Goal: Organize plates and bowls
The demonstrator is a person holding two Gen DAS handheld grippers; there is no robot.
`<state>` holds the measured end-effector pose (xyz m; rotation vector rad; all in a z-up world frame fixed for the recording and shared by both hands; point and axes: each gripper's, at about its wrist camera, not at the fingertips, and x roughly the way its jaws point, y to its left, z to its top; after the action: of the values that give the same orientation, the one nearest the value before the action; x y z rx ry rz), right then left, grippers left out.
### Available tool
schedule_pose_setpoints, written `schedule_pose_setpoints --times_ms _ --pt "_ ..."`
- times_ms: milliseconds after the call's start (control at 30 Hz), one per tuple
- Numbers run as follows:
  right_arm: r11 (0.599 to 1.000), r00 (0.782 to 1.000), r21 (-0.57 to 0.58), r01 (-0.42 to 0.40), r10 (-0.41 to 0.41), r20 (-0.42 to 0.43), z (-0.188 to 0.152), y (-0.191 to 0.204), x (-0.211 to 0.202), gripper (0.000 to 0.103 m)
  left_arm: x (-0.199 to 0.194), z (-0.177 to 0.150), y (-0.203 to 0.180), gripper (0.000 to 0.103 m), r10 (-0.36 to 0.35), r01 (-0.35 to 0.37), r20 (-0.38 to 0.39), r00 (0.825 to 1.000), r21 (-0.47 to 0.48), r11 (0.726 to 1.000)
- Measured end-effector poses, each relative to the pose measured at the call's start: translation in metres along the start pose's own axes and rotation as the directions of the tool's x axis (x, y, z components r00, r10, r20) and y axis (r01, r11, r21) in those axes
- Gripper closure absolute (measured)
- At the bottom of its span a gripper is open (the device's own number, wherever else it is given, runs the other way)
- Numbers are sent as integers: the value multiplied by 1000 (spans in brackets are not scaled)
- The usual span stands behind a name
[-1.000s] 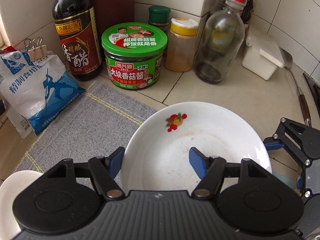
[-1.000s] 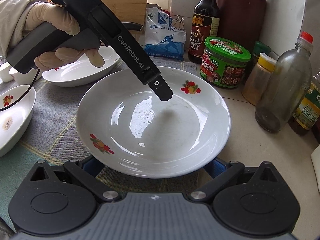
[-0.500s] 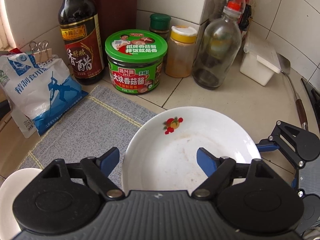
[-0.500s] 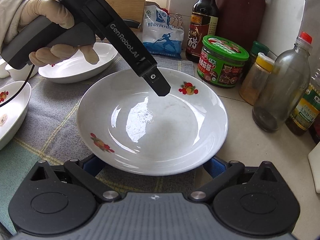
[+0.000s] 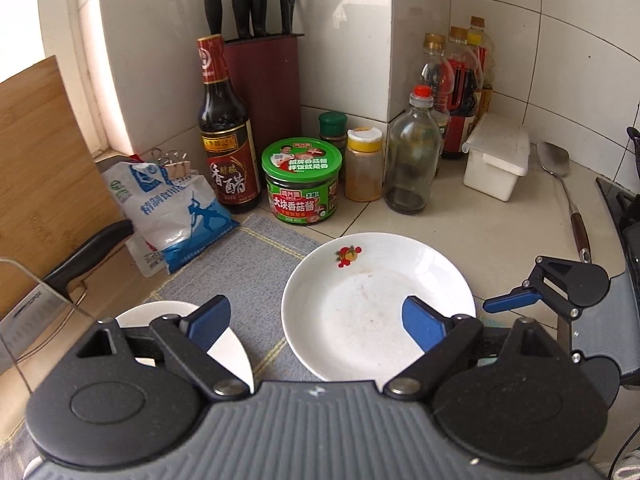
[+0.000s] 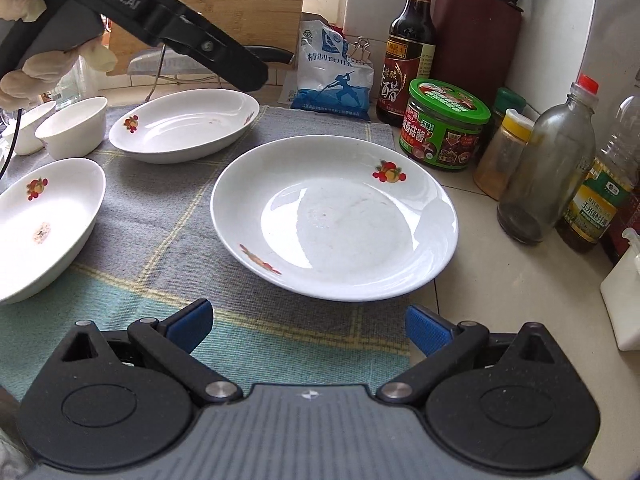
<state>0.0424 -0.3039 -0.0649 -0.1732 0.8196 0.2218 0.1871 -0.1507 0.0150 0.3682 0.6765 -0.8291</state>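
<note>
1. The round white plate point(image 6: 334, 218) with fruit motifs is lying half on the grey checked mat point(image 6: 168, 216), half on the tiled counter point(image 6: 492, 288), near the green-lidded mushroom sauce jar point(image 6: 444, 124).
2. The right gripper point(image 6: 307, 326) is hovering just before the plate's near rim, fingers spread apart and gripping nothing.
3. The left gripper point(image 5: 316, 322) is hanging above the plate, likewise spread wide and empty.
4. Two oval dishes point(image 6: 182, 126) and small white bowls point(image 6: 72, 126) are sitting further left on the mat.

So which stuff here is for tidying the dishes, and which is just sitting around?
For the job:
round plate
two oval dishes
small bowls

Just lying about:
vinegar bottle
green-lidded jar
salt bag
knife block
spatula
</note>
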Motion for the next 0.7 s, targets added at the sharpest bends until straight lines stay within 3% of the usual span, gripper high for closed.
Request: schedule_pose_setpoints --times_ms 300,700 --pt "1000 999 -2 -26 26 24 -6 44 -24 0 -77 -72 6 9 116 -111 22 993 -148 983" --pt "994 996 -50 -93 93 -2 -20 108 -34 0 -142 -161 27 9 239 -239 -47 970 -366 899"
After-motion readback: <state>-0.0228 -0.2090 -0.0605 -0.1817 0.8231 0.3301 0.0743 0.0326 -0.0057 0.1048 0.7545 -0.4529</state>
